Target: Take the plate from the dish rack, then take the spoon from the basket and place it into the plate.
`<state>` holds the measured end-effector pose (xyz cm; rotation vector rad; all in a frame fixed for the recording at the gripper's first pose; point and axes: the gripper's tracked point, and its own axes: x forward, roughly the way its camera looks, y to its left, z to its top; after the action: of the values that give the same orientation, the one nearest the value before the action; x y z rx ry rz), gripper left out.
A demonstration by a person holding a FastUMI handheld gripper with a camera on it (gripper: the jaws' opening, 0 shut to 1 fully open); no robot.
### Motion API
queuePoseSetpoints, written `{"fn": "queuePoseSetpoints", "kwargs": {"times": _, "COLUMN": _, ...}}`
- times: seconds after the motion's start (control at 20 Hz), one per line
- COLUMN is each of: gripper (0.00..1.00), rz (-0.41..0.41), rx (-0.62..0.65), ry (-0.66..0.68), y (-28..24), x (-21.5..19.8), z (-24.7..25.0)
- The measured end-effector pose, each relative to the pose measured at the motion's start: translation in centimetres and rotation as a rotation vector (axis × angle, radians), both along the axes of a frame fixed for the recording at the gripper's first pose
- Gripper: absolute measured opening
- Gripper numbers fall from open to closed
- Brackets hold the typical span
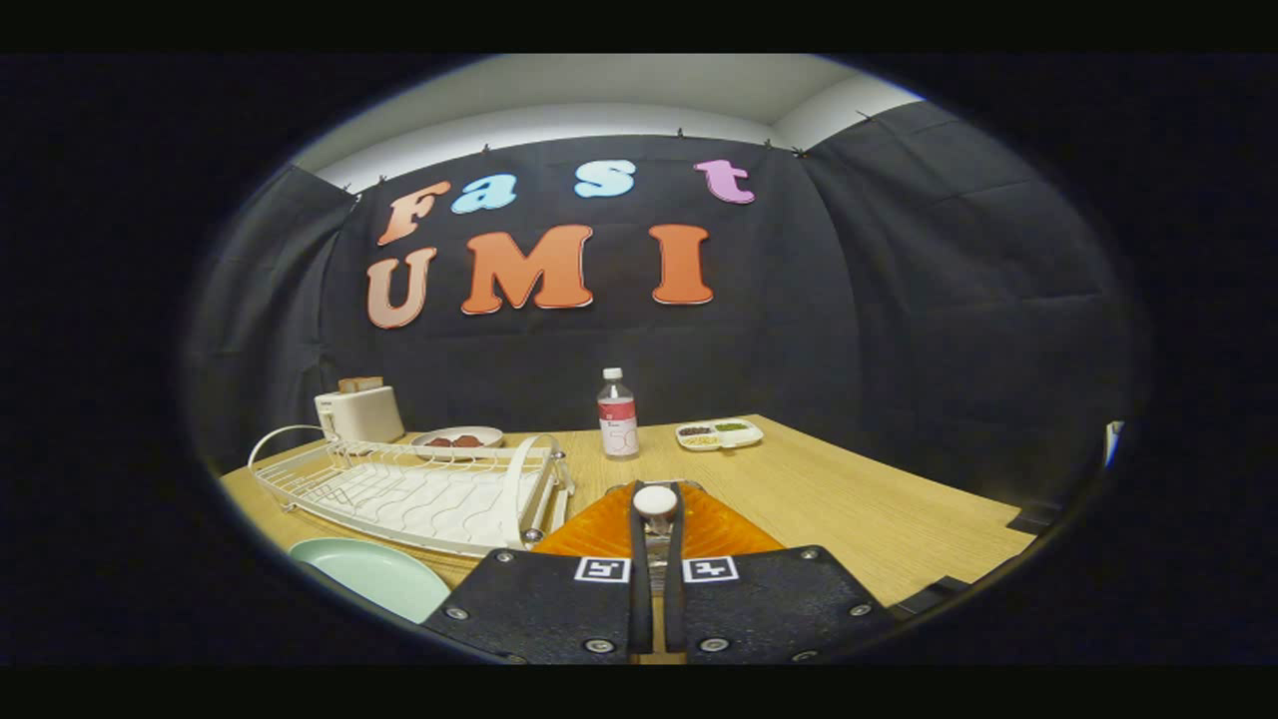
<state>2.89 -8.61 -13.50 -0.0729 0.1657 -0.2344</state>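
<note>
Gripping the spoon [656, 504] looks to be the step in hand: the claw [656, 539] is sitting nearly closed, its two fingers standing almost parallel with only a thin slit between them, and the spoon's pale rounded end is showing right at their tips, at twelve o'clock from the claw. Both fingers appear to be pressing on its handle, though the part of the spoon below the tips is lying hidden between them.

The orange basket [699, 529] is lying directly under and just beyond the fingertips, so the spoon is judged to be barely clear of it, if at all. The plate [374, 574], pale green, is resting flat on the table [849, 499], already out of the white dish rack [419, 489]; it is sitting at about nine o'clock from the claw, just in front of the rack's near edge and apart from the basket.

The next move is calling for carrying the spoon across toward nine o'clock, keeping the squeeze firm so the thin handle is not slipping or swinging, then lowering it over the plate's middle before opening.

Farther off, at twelve o'clock, a water bottle [618, 414] is standing upright.
</note>
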Motion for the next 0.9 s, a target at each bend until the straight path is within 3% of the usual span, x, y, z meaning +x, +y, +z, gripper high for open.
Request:
{"fn": "queuePoseSetpoints", "kwargs": {"times": 0.45, "gripper": 0.05, "rz": 0.057, "rx": 0.011, "ry": -0.092, "y": 2.8, "x": -3.4, "z": 6.6}}
{"fn": "queuePoseSetpoints", "kwargs": {"times": 0.7, "gripper": 0.05, "rz": 0.157, "rx": 0.05, "ry": -0.117, "y": 8.1, "x": -6.0, "z": 8.3}}
{"fn": "queuePoseSetpoints", "kwargs": {"times": 0.9, "gripper": 0.05, "rz": 0.246, "rx": 0.09, "ry": -0.09, "y": 13.0, "x": -7.5, "z": 7.0}}
